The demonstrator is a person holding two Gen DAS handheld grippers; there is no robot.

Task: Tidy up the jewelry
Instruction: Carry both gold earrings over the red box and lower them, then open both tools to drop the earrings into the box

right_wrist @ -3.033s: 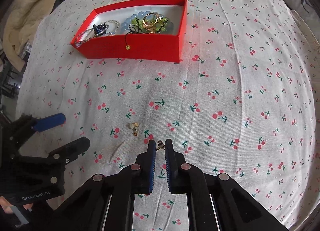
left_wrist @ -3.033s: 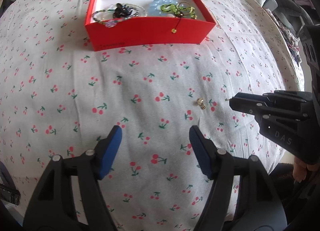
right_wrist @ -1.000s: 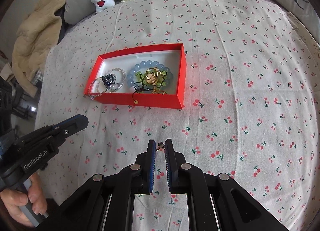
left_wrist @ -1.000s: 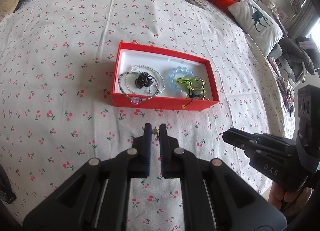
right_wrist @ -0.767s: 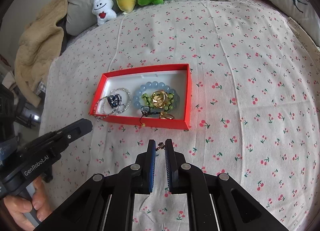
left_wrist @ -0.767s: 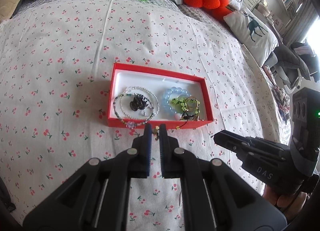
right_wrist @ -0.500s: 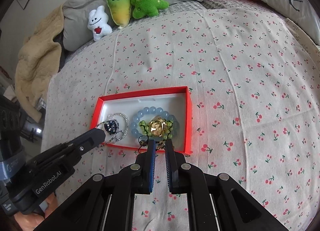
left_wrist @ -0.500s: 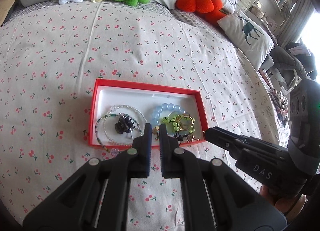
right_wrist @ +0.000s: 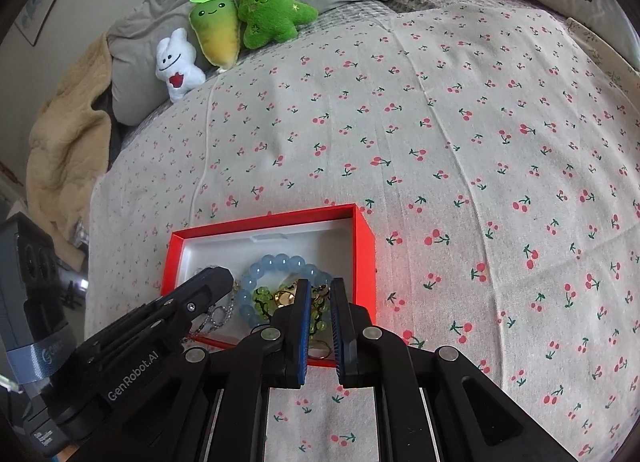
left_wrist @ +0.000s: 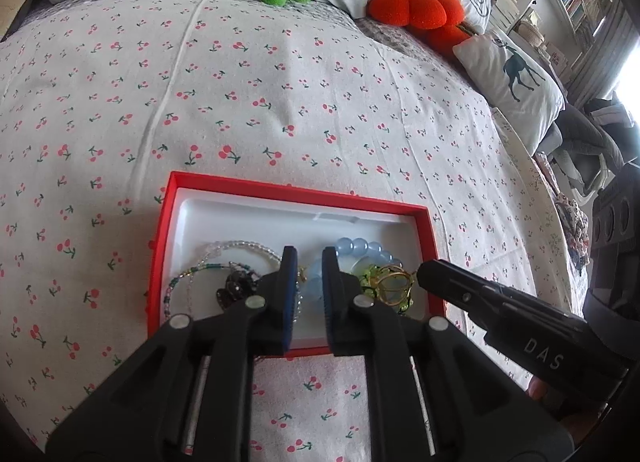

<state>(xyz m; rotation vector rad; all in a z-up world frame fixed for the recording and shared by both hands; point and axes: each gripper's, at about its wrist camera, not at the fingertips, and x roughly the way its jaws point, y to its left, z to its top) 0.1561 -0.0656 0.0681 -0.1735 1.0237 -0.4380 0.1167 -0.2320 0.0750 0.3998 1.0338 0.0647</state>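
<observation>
Cherry-print bedsheet [left_wrist: 280, 101], soft cotton, plush toys along the headboard side. Red cardboard box [left_wrist: 160, 246], rectangular with a white liner, long axis running left-right. Inside, left to right: thin beaded strands [left_wrist: 240, 248], round pale-blue bead bracelet [left_wrist: 360, 248], green beads with a gold ring [left_wrist: 394, 286]. Left claw [left_wrist: 306, 262] over the box centre, jaws nearly closed on a tiny gold piece [left_wrist: 302, 273]. Right claw [right_wrist: 320, 294] over the box's right end, narrow gap; grip state unclear.
</observation>
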